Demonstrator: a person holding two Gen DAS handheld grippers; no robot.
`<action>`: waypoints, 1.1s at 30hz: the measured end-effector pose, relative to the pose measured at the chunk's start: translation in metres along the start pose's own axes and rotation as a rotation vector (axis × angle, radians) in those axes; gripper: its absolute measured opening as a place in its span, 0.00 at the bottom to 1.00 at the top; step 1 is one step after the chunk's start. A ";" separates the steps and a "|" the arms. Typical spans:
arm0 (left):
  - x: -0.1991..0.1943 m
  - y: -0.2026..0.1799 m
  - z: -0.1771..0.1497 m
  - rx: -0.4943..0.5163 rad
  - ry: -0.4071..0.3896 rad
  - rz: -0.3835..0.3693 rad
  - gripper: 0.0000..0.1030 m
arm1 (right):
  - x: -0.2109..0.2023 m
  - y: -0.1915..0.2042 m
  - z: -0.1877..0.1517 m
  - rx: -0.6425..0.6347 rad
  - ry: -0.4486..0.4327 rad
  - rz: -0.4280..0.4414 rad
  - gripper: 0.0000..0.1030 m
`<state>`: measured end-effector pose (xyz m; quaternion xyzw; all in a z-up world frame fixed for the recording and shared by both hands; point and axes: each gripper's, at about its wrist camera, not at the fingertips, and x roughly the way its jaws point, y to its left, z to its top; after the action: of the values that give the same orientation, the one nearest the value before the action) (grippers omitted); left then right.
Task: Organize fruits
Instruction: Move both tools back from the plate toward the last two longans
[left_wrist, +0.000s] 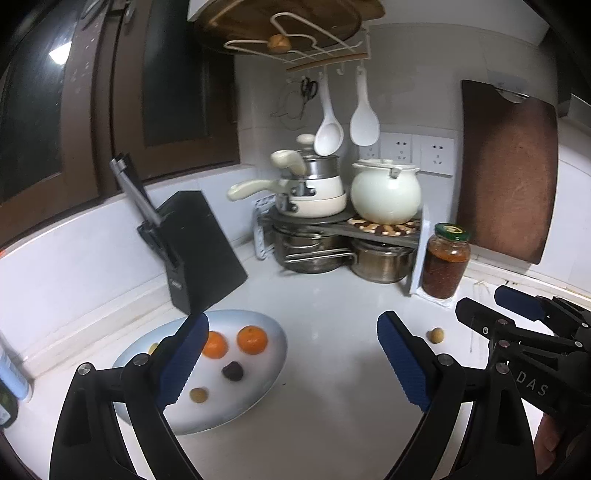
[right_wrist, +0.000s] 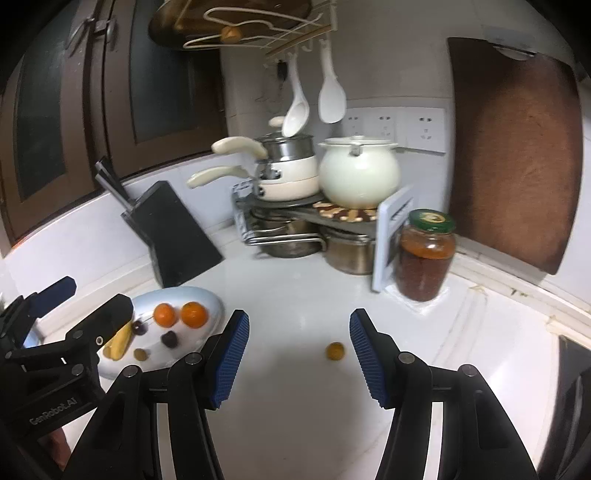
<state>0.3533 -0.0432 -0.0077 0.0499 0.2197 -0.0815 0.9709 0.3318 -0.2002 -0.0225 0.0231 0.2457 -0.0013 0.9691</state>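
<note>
A pale oval plate (left_wrist: 266, 391) (right_wrist: 207, 295) lies on the white counter. It holds two oranges (left_wrist: 252, 339) (right_wrist: 193, 314), a dark purple fruit (left_wrist: 232, 370) (right_wrist: 170, 339), a small yellowish fruit (left_wrist: 198, 395) (right_wrist: 140, 354), a cherry (right_wrist: 139, 327) and a banana (right_wrist: 120, 343). One small brownish-yellow fruit (left_wrist: 435, 335) (right_wrist: 335, 350) lies alone on the counter right of the plate. My left gripper (left_wrist: 291, 358) is open and empty above the plate's right edge. My right gripper (right_wrist: 297, 356) is open and empty, with the lone fruit just ahead of its right finger.
A black knife block (left_wrist: 195, 254) (right_wrist: 177, 236) stands behind the plate. A rack of pots (left_wrist: 332, 229) (right_wrist: 314, 206) fills the back corner. A jar with a green lid (left_wrist: 445, 260) (right_wrist: 424, 254) and a wooden cutting board (left_wrist: 506, 170) (right_wrist: 513, 147) stand at the right.
</note>
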 end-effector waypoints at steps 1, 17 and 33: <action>0.001 -0.004 0.001 0.005 -0.002 -0.005 0.91 | -0.001 -0.003 0.000 0.003 -0.003 -0.006 0.56; 0.030 -0.054 0.001 0.057 0.022 -0.088 0.91 | 0.011 -0.059 -0.003 0.042 0.022 -0.074 0.56; 0.086 -0.088 -0.019 0.108 0.122 -0.151 0.82 | 0.062 -0.094 -0.018 0.061 0.142 -0.044 0.56</action>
<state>0.4063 -0.1391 -0.0680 0.0904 0.2771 -0.1629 0.9426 0.3769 -0.2926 -0.0720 0.0471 0.3140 -0.0285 0.9478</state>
